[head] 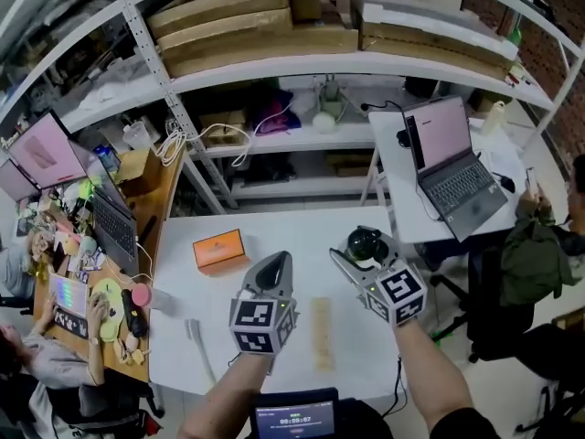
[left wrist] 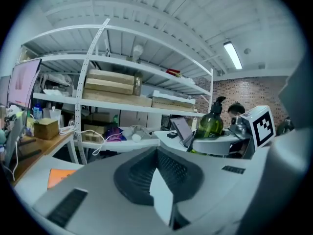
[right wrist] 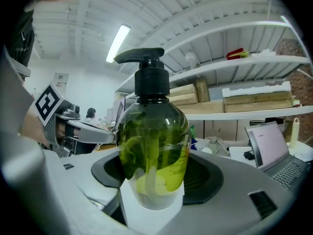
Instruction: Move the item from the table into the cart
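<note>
While the cart is not to be seen in any view, the green pump bottle is already in hand: the right gripper has its fingers clamped on the bottle's lower body, one on each side, and holds it upright with the black pump on top. In the head view we see the bottle over the right part of the white table, near its far edge. It looks to us lifted clear of the tabletop, though its base is hidden.

The left gripper hovers just beside it over the middle of the table, fingers together and nothing between them.

An orange box and a pale wooden strip lie on the table, apart from the bottle.

We judge the pick-up done. What is left is the carry to the cart, the set-down inside it and the release.
</note>
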The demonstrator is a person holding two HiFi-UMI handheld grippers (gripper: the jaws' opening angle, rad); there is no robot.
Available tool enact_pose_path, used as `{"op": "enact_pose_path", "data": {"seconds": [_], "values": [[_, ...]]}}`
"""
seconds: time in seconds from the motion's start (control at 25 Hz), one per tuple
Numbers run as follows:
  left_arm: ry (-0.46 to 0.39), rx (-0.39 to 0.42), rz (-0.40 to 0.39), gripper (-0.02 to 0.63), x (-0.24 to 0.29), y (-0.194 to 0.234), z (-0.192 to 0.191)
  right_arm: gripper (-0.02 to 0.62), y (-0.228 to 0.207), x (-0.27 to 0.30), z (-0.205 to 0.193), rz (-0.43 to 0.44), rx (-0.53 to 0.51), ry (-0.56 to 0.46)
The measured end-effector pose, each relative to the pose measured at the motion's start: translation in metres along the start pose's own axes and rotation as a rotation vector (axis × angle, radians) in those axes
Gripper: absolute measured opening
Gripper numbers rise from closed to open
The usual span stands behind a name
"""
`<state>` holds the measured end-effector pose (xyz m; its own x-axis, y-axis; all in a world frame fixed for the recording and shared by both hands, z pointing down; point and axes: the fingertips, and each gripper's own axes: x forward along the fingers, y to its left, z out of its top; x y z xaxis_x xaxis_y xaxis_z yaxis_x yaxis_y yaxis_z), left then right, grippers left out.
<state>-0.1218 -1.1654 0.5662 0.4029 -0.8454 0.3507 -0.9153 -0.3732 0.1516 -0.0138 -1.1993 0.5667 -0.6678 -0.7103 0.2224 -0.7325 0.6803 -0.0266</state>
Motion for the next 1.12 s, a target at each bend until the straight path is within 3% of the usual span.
{"op": "enact_pose_path", "data": {"seconds": [0.2, 0.6, 1.12], "values": [[-0.077, 0.037, -0.114, 0.003, -0.080, -0.041, 0.036, 0.298, 0.048, -0.087, 0.057, -0.123, -0.048, -0.035], [-0.131, 0.152, -0.383, 0.003, -0.248, -0.119, 0.033, 0.298, 0.194, -0.258, 0.108, -0.375, -0.007, -0.070], [-0.127, 0.245, -0.767, 0.003, -0.437, -0.390, -0.025, 0.298, 0.321, -0.598, 0.089, -0.715, 0.026, -0.092]]}}
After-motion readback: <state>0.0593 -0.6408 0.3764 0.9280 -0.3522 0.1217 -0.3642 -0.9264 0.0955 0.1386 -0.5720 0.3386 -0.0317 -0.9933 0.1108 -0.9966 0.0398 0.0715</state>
